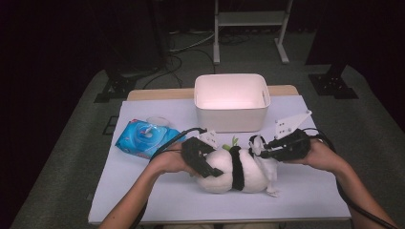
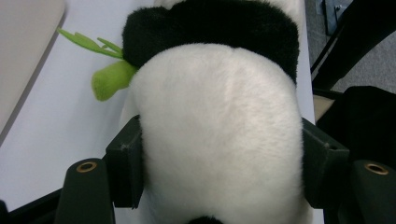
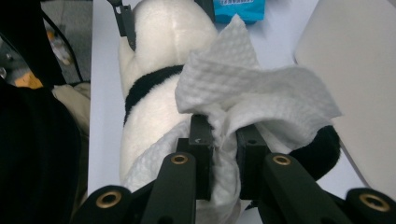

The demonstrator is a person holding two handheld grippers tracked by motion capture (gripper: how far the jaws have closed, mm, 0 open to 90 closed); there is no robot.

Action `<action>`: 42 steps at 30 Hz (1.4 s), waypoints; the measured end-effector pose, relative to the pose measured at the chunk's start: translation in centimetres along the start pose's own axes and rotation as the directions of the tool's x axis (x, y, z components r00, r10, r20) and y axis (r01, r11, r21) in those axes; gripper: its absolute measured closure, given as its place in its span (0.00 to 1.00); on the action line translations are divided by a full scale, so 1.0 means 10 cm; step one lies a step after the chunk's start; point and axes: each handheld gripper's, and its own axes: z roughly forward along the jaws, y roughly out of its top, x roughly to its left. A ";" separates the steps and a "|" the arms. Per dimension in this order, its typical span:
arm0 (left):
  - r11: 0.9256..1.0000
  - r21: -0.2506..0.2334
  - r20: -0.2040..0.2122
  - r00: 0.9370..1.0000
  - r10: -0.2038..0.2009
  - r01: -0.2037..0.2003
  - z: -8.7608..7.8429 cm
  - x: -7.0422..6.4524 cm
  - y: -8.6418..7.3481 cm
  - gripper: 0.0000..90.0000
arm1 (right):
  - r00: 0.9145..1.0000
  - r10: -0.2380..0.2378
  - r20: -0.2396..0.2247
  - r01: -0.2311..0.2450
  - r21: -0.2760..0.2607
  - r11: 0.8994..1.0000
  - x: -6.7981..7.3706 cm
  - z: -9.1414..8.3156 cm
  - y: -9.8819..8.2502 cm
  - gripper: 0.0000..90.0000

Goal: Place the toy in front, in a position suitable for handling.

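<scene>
The panda point(image 1: 239, 171) is lying on its side on the desk point(image 1: 305, 191), just in front of the bin point(image 1: 231, 102). It is looking soft and light: the plush is bulging between the pads of the left gripper point(image 2: 219, 163), which is squeezing the white rump from both sides. That broad, springy body is probably the best place to hold, since the fur gives under pressure and is unlikely to slip; the thin green sprig point(image 2: 109, 81) would likely bend or tear if pinched.

The right gripper point(image 3: 224, 144) is pinching a wipe point(image 3: 261, 93) tight between nearly shut jaws and is resting it over the panda's head end. The wipe is limp and thin, so it is likely to fold or drag rather than push. A blue wipe pack point(image 1: 143, 138) is sitting to the left of the bin, apart from the toy.
</scene>
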 end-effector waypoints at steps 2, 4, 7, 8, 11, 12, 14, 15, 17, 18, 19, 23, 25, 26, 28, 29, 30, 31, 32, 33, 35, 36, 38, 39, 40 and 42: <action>1.000 -0.001 0.004 1.000 -0.009 0.009 0.00 0.00 -0.01 0.34 | 1.000 -0.009 0.000 0.009 0.000 1.000 0.00 0.03 0.06 0.88; 1.000 0.001 0.005 1.000 -0.014 0.014 0.00 0.00 -0.03 0.33 | 1.000 -0.014 -0.002 0.014 0.002 1.000 -0.01 0.07 0.10 0.88; 0.999 -0.012 0.013 0.999 -0.032 0.032 0.00 -0.01 -0.08 0.32 | 1.000 -0.012 -0.012 0.012 -0.001 1.000 -0.02 0.12 0.12 0.88; 0.999 -0.016 0.014 0.999 -0.036 0.036 0.00 -0.01 -0.08 0.31 | 1.000 -0.004 -0.021 0.004 -0.001 1.000 -0.02 0.13 0.11 0.88; 0.999 -0.008 0.020 0.999 -0.041 0.041 0.00 -0.01 -0.06 0.24 | 1.000 -0.008 -0.015 0.008 0.015 1.000 0.04 0.16 0.09 0.88; 0.999 -0.003 0.020 0.999 -0.043 0.043 -0.01 -0.02 -0.04 0.22 | 1.000 -0.014 -0.017 0.015 0.022 1.000 0.06 0.17 0.09 0.88; 0.999 0.009 0.025 0.999 -0.034 0.034 -0.02 -0.04 0.00 0.21 | 1.000 -0.016 -0.018 0.016 0.030 0.999 0.10 0.16 0.08 0.88; 0.999 0.005 0.030 0.999 -0.036 0.036 -0.03 -0.04 0.01 0.20 | 1.000 -0.016 -0.023 0.017 0.030 0.999 0.11 0.16 0.07 0.88; 0.999 -0.010 0.037 0.999 -0.030 0.030 -0.07 -0.04 0.04 0.20 | 0.999 -0.018 -0.029 0.019 0.035 0.999 0.13 0.15 0.05 0.88; 0.999 -0.024 0.043 0.999 -0.028 0.029 -0.10 -0.03 0.06 0.20 | 0.999 -0.014 -0.031 0.015 0.036 0.999 0.15 0.14 0.04 0.88; 0.999 -0.033 0.049 0.998 -0.031 0.032 -0.12 -0.03 0.07 0.21 | 0.999 -0.016 -0.037 0.017 0.035 0.999 0.15 0.14 0.03 0.88; 0.999 -0.030 0.071 0.997 -0.032 0.034 -0.11 -0.03 0.08 0.30 | 0.998 -0.017 -0.058 0.019 0.029 0.999 0.16 0.14 0.00 0.88; 0.999 -0.042 0.078 0.997 -0.027 0.031 -0.08 -0.04 0.06 0.35 | 0.998 -0.021 -0.060 0.023 0.039 0.999 0.18 0.12 0.00 0.88; 0.998 -0.045 0.084 0.996 -0.033 0.037 -0.07 -0.05 0.05 0.36 | 0.998 -0.028 -0.056 0.031 0.046 0.998 0.19 0.12 0.02 0.88; 0.998 -0.049 0.082 0.996 -0.035 0.039 -0.06 -0.06 0.05 0.38 | 0.998 -0.045 -0.054 0.048 0.055 0.997 0.20 0.11 0.06 0.88; 0.998 -0.048 0.081 0.996 -0.036 0.039 -0.06 -0.06 0.04 0.38 | 0.997 -0.057 -0.042 0.060 0.061 0.996 0.20 0.11 0.09 0.88; 0.998 -0.046 0.086 0.996 -0.030 0.034 -0.06 -0.06 0.04 0.38 | 0.998 -0.056 -0.038 0.058 0.061 0.996 0.21 0.11 0.12 0.88; 0.998 -0.047 0.088 0.996 -0.029 0.033 -0.05 -0.07 0.05 0.38 | 0.997 -0.064 -0.042 0.066 0.059 0.996 0.21 0.12 0.15 0.88; 0.998 -0.048 0.089 0.996 -0.027 0.031 -0.05 -0.08 0.06 0.38 | 0.997 -0.069 -0.042 0.072 0.059 0.996 0.21 0.14 0.18 0.88; 0.999 -0.042 0.088 0.996 -0.020 0.024 -0.04 -0.10 0.06 0.38 | 0.996 -0.075 -0.044 0.078 0.061 0.995 0.21 0.17 0.22 0.88; 0.999 -0.030 0.084 0.996 -0.009 0.012 -0.05 -0.12 0.06 0.38 | 0.995 -0.087 -0.054 0.090 0.072 0.993 0.20 0.24 0.27 0.88; 0.999 -0.029 0.082 0.997 -0.014 0.016 -0.05 -0.12 0.05 0.39 | 0.995 -0.083 -0.059 0.087 0.074 0.993 0.20 0.26 0.28 0.88; 0.999 -0.037 0.081 0.997 -0.017 0.020 -0.06 -0.12 0.03 0.39 | 0.995 -0.078 -0.065 0.083 0.069 0.994 0.18 0.26 0.27 0.88; 0.999 -0.040 0.084 0.996 -0.016 0.020 -0.06 -0.12 0.03 0.39 | 0.995 -0.075 -0.061 0.079 0.067 0.995 0.17 0.24 0.26 0.88; 0.999 -0.043 0.085 0.996 -0.014 0.018 -0.06 -0.12 0.02 0.39 | 0.996 -0.072 -0.058 0.076 0.065 0.995 0.16 0.22 0.24 0.88; 0.999 -0.045 0.085 0.996 -0.010 0.014 -0.07 -0.13 0.03 0.39 | 0.997 -0.062 -0.046 0.065 0.064 0.996 0.16 0.16 0.19 0.88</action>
